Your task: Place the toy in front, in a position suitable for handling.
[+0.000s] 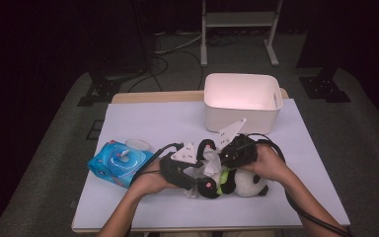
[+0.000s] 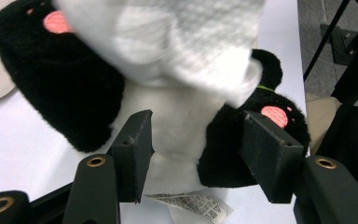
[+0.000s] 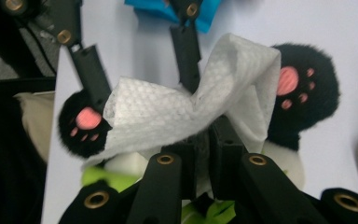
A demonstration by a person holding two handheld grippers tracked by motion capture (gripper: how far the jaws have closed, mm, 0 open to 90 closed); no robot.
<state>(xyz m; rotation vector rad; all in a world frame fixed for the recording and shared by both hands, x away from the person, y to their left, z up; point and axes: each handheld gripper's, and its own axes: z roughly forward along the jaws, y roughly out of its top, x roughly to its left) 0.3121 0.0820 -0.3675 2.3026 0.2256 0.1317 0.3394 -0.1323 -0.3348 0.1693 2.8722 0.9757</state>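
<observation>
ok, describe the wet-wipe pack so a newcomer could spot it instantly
On the white-topped table, look left of the person's two hands and the panda plush. The wet-wipe pack lies flat there, bright blue with a round flip lid, the only coloured soft packet; the white bin stands far behind.

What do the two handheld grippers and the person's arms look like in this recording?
Both the left gripper and the right gripper have bulky black bodies, each topped by a pale grey three-cornered plate and trailing a black cable. Their jaws are flat, matte black bars on black links with brass-coloured rivets. The person's forearms are bare, with no sleeves in the high view.
</observation>
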